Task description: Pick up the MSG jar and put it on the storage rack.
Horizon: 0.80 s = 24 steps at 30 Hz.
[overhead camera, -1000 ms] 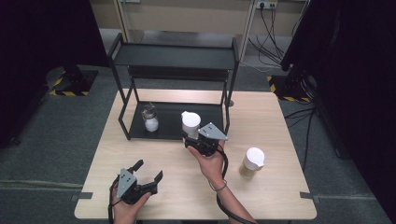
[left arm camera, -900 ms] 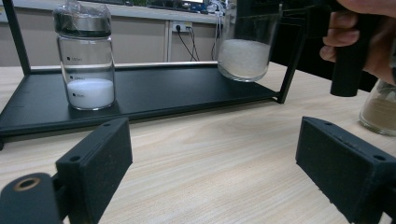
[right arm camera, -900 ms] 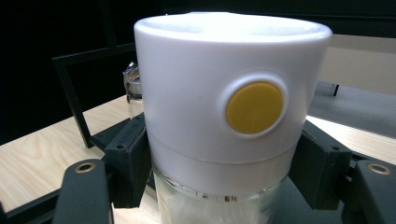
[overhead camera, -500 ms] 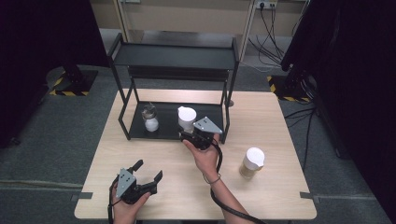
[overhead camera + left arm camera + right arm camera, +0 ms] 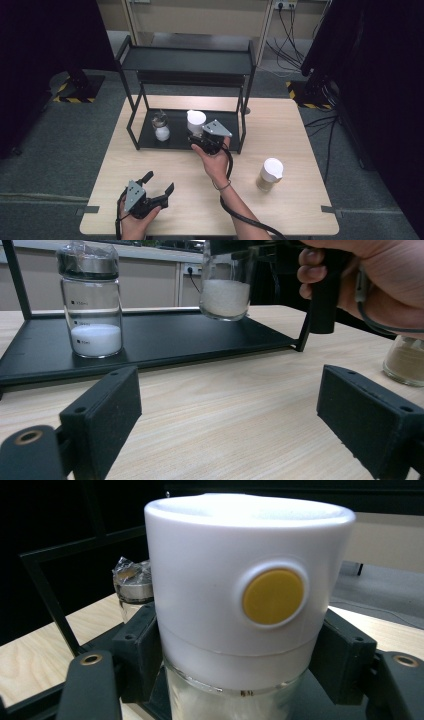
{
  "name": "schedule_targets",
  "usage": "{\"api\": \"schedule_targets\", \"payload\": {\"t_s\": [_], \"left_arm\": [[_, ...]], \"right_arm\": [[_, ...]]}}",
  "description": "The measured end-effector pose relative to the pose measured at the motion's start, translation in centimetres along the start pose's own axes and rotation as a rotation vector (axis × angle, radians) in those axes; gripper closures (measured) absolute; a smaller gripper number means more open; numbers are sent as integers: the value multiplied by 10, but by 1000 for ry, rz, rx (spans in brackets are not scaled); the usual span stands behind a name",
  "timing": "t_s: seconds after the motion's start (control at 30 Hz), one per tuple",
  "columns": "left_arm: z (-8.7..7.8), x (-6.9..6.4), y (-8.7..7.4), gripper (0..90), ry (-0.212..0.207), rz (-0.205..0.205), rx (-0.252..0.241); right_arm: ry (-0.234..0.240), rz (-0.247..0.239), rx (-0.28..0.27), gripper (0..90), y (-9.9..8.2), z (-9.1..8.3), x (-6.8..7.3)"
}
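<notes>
The right hand-held gripper [image 5: 200,136] reaches forward from the person's side of the counter [image 5: 300,130], the forearm stretched diagonally up the middle and the hand [image 5: 216,162] wrapped around the grip from behind. Its jaws pinch a glass jar with a white lid [image 5: 196,121], clamped on the glass just under the lid; in the right gripper view the lid [image 5: 240,575] bears a round yellow dot and the black pads press on both sides of the jar. The jar holds white powder and hangs just above the lower tray of the black rack [image 5: 175,142], not touching it, as the left gripper view shows [image 5: 225,290]. Beside it on that tray stands a second jar with a silver wrapped lid [image 5: 161,127], also holding white powder.

The left hand-held gripper [image 5: 157,186] sits low near the front left edge of the counter, held in the left hand [image 5: 135,220], its jaws spread wide with nothing between them, pointing toward the rack.

A third jar with a white lid and brownish contents [image 5: 270,175] stands alone on the counter's right side, well apart from the rack.
</notes>
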<state>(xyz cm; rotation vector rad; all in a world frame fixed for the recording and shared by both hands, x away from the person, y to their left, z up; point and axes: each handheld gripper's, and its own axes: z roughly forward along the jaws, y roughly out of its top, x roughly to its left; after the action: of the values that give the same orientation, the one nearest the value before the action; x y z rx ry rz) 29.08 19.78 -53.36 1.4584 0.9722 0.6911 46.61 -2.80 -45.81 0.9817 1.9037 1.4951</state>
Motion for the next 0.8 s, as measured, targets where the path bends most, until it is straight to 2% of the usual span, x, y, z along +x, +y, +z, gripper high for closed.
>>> {"api": "schedule_targets", "payload": {"t_s": [0.8], "left_arm": [[0,1,0,103,-2,-4,3]], "right_arm": [[-25,16,25,308,6,25,-6]]}}
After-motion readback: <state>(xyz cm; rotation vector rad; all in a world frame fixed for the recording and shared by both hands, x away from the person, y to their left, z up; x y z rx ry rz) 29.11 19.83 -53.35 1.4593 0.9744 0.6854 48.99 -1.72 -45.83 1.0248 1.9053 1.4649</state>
